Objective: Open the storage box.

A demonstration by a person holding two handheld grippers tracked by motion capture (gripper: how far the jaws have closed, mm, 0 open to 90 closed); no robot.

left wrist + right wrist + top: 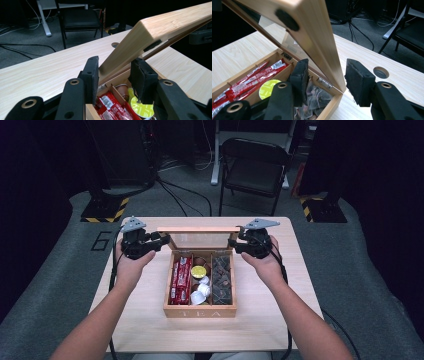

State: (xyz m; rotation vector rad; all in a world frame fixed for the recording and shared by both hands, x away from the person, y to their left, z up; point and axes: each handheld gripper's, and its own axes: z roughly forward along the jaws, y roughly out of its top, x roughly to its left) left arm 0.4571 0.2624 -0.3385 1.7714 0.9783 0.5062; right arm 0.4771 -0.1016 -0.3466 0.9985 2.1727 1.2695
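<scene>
Glass-paned wooden lid (198, 229) of wooden tea box (200, 311) straddled, ungripped, by parted left gripper (113, 72) and right gripper (325, 77); should be moved evenly from both sides.

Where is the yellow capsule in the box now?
In the high view, the yellow capsule lies in the middle compartment of the box, toward the back, right of the red packets and behind the white cups.

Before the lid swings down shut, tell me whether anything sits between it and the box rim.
Nothing visible blocks it. The packets and capsules appear to lie below the rim of the wooden box. The left gripper and right gripper straddle the side edges of the lid, jaws open, so they would have to move down with it.
</scene>
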